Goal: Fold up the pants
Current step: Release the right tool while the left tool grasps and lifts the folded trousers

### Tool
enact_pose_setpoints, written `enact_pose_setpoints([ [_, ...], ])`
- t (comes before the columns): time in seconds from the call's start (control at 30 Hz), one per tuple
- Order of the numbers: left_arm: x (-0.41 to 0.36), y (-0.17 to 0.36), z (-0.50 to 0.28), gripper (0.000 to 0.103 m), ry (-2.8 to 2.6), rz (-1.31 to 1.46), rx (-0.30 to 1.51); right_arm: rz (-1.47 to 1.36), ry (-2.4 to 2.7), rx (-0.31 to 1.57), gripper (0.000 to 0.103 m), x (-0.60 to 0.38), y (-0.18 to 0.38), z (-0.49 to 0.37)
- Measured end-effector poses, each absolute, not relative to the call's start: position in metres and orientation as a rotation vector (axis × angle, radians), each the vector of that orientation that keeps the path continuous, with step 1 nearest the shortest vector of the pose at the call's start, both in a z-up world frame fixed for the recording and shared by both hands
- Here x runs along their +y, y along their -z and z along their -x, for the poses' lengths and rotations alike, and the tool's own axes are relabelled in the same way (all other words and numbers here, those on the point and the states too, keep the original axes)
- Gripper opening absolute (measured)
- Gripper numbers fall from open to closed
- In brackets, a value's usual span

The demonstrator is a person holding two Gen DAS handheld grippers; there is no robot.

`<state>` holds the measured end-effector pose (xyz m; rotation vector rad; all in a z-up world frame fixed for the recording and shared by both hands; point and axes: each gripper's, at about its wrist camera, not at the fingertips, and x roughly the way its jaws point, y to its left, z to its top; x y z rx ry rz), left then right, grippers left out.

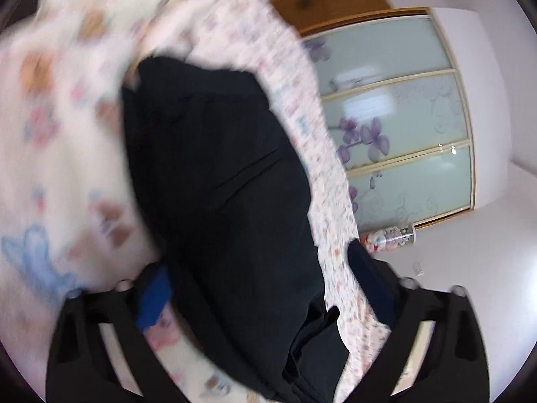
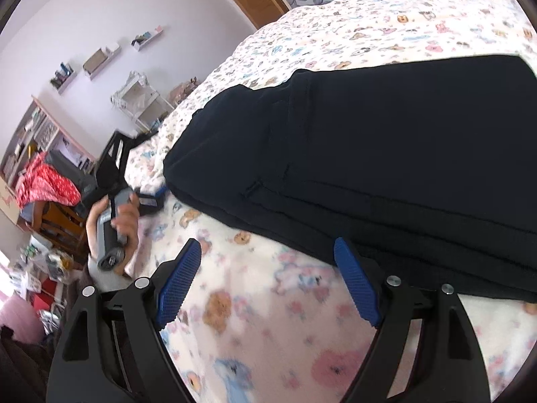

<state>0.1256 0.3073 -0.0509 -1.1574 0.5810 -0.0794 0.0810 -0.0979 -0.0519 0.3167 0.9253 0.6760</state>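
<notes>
Dark navy pants [image 2: 386,154] lie folded in a thick stack on the floral bed cover [image 2: 369,27]. My right gripper [image 2: 268,245] is open at the stack's near edge. Its right blue pad [image 2: 355,282] sits against the cloth and its left pad [image 2: 179,282] is over bare cover. A hand [image 2: 124,225] holds my left gripper [image 2: 151,198] at the stack's left end. In the blurred left wrist view the pants [image 1: 228,174] run between the wide jaws of the left gripper [image 1: 258,262], and a strip of cover shows beside the right finger.
A wardrobe with frosted glass doors and purple flowers [image 1: 402,117] stands past the bed's far edge, beside a wooden door [image 1: 329,3]. Left of the bed are wall shelves [image 2: 97,57], a white rack [image 2: 141,100], a red cloth [image 2: 43,181] and floor clutter.
</notes>
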Motion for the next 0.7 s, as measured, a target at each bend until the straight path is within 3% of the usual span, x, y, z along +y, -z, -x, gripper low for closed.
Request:
enact_pose_setpoints([
  [0.13, 0.301, 0.044, -0.135, 0.073, 0.037, 1.073, 0.568, -0.218, -0.667, 0.894, 0.083, -0.109, 0.04, -0.064],
  [0.3, 0.319, 0.076, -0.143, 0.056, -0.001, 1.234, 0.609, -0.192, -0.645, 0.819, 0.083, -0.136, 0.031, -0.046],
  [0.57, 0.333, 0.088, -0.167, 0.055, -0.018, 1.396, 0.723, -0.362, -0.652, 0.792, 0.083, -0.17, 0.036, -0.054],
  [0.6, 0.335, 0.09, -0.167, 0.039, -0.03, 1.426, 0.733, -0.375, -0.662, 0.79, 0.083, -0.171, 0.036, -0.054],
  [0.7, 0.333, 0.085, -0.164, 0.02, -0.082, 1.354, 0.777, -0.379, -0.671, 0.769, 0.083, -0.171, 0.03, -0.051],
])
